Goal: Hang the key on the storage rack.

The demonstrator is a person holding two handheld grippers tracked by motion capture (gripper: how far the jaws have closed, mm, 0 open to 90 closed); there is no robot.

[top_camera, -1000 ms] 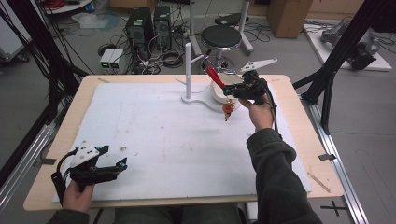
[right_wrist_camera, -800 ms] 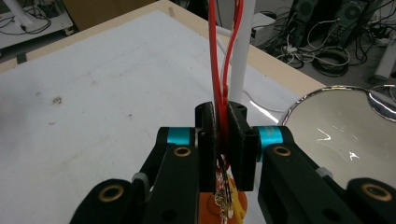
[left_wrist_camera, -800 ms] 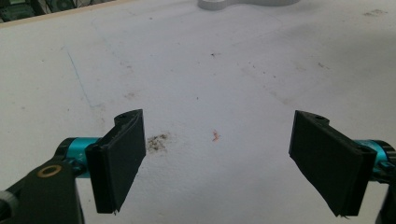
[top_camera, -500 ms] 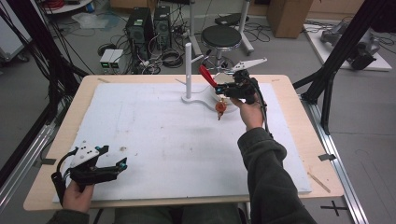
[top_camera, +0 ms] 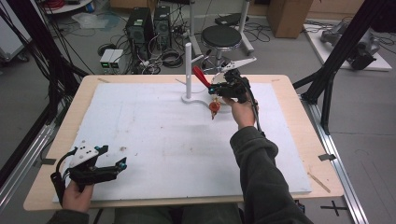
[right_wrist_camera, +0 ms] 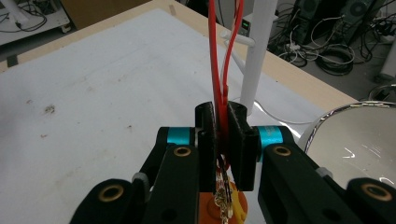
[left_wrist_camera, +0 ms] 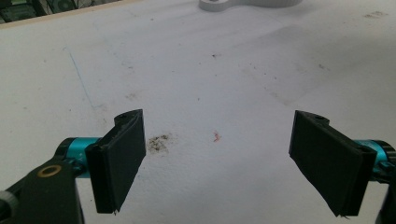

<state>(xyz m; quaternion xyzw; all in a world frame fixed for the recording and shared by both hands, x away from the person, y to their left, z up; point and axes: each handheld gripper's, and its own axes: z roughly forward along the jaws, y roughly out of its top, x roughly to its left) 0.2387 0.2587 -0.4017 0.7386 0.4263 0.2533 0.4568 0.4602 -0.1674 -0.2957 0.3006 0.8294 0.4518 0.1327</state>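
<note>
Since the earlier pics we've moved the right gripper [top_camera: 215, 87] leftward across the far part of the table, closer to the white stand [top_camera: 188, 70]. Before, it sat well right of the stand's base; now it's just beside the post. The red loop [top_camera: 201, 76] clamped in its jaws came along: its top end now lies near the stand's small side peg, where earlier it was further off. The orange charm [top_camera: 214, 108] dangling under the gripper shifted left too, and now hangs near the base's right edge. Our right forearm [top_camera: 254, 154] swung left w/ it.
</note>
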